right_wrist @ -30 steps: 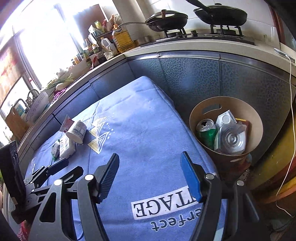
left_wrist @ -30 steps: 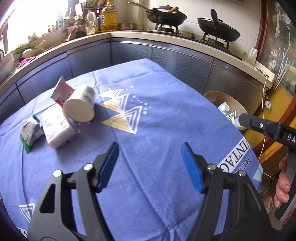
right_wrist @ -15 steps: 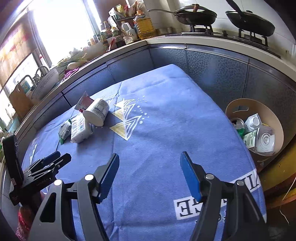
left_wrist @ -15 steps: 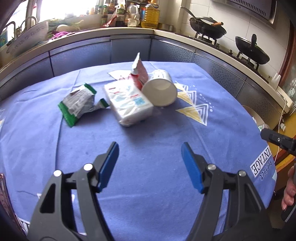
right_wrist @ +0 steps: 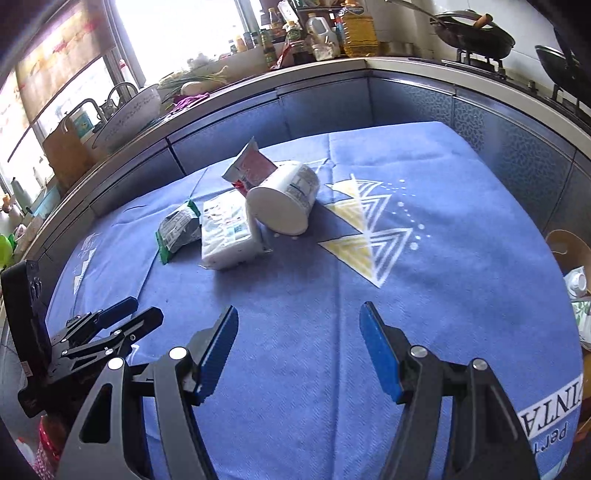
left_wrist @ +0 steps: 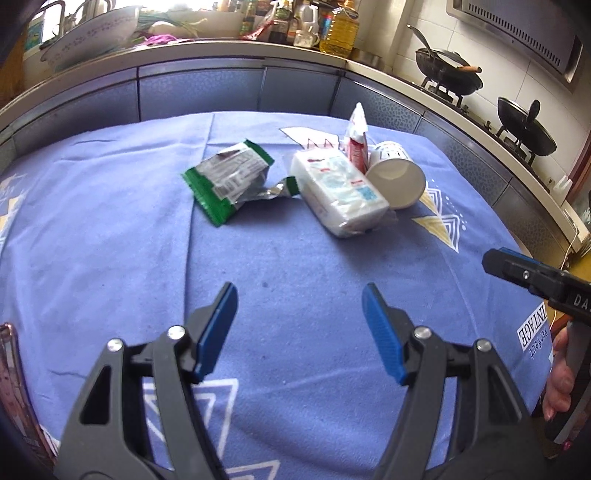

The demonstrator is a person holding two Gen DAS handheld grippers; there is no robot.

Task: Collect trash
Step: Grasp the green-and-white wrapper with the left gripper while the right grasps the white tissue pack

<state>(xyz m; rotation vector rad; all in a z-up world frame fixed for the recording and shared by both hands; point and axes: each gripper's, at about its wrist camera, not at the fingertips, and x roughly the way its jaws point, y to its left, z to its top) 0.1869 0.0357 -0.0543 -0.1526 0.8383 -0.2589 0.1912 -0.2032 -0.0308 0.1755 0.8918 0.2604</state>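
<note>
Blue cloth [left_wrist: 110, 229] printed with white and yellow triangles covered the table, with the word "VINTAGE" lettered near its right-hand edge. The trash lay bunched together toward the far side of the cloth. A green and silver wrapper [left_wrist: 231, 179] sat crumpled on the left of the bunch. Just to its right was a white soft pack [left_wrist: 338, 192] of what looked like tissues. A white paper cup [left_wrist: 397, 177] lay on its side against that pack, its open mouth toward the near edge. A small red and white carton [left_wrist: 356, 142] stood tilted behind the cup and touched it.

The left gripper [left_wrist: 300, 332] hung over bare cloth on the near side, well apart from the trash. Its blue pads stood wide apart with nothing between them. The right gripper [right_wrist: 298, 349] hovered over the cloth as well, its pads equally wide and empty. In the left view its tip showed at the right edge, with a hand [left_wrist: 563, 373] on its handle.

Grey cabinets ran around the table under a pale counter [right_wrist: 332, 68]. Bottles and a jug of yellow oil [right_wrist: 356, 31] crowded the counter by a bright window. Two black woks [left_wrist: 448, 75] sat on the stove to the right. A tan bin [right_wrist: 570, 258] stood past the table's right edge with some trash already inside.
</note>
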